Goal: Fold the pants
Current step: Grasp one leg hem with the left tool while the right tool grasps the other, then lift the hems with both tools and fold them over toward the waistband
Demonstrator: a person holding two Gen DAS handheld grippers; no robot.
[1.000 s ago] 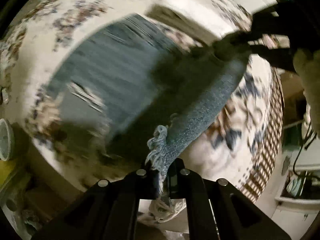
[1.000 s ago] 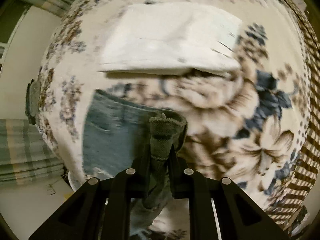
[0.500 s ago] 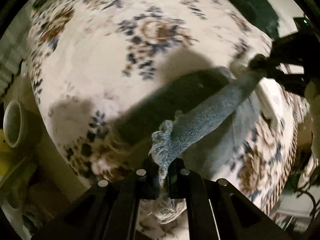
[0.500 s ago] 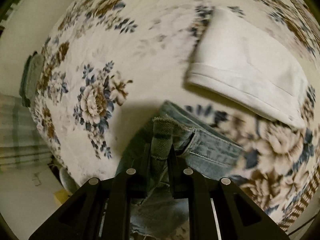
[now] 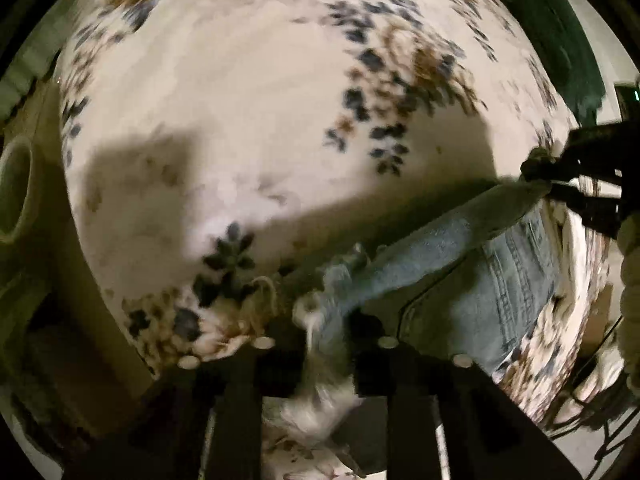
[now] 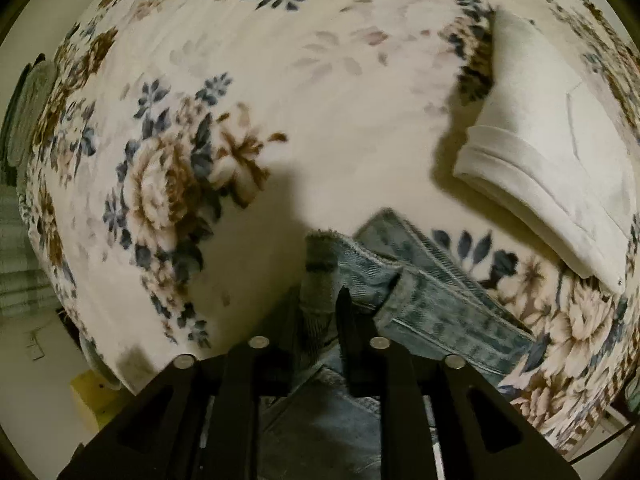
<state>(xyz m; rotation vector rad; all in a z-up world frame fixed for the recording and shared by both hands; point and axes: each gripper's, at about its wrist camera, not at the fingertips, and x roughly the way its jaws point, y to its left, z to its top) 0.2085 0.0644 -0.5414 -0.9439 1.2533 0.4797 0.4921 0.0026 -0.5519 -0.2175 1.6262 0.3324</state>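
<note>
The blue denim pants [image 5: 492,300] lie on a floral bed cover [image 5: 248,128]. My left gripper [image 5: 326,332] is shut on a frayed hem of the pants; the cloth stretches taut from it to the right. My right gripper also shows in the left wrist view [image 5: 556,180], shut on the other end of that edge. In the right wrist view my right gripper [image 6: 322,300] is shut on a frayed hem of the pants [image 6: 432,308], with the waistband just to its right. The rest of the pants lie under both grippers.
A folded white garment [image 6: 548,176] lies on the bed cover [image 6: 320,100] to the right of the pants. A dark green cloth [image 5: 560,36] sits at the far edge. A round pale container [image 5: 14,196] stands off the bed at the left.
Both grippers have carried the held denim edge across the bed over the rest of the pants. The bare floral cover now fills the view ahead and the white garment has shifted right.
</note>
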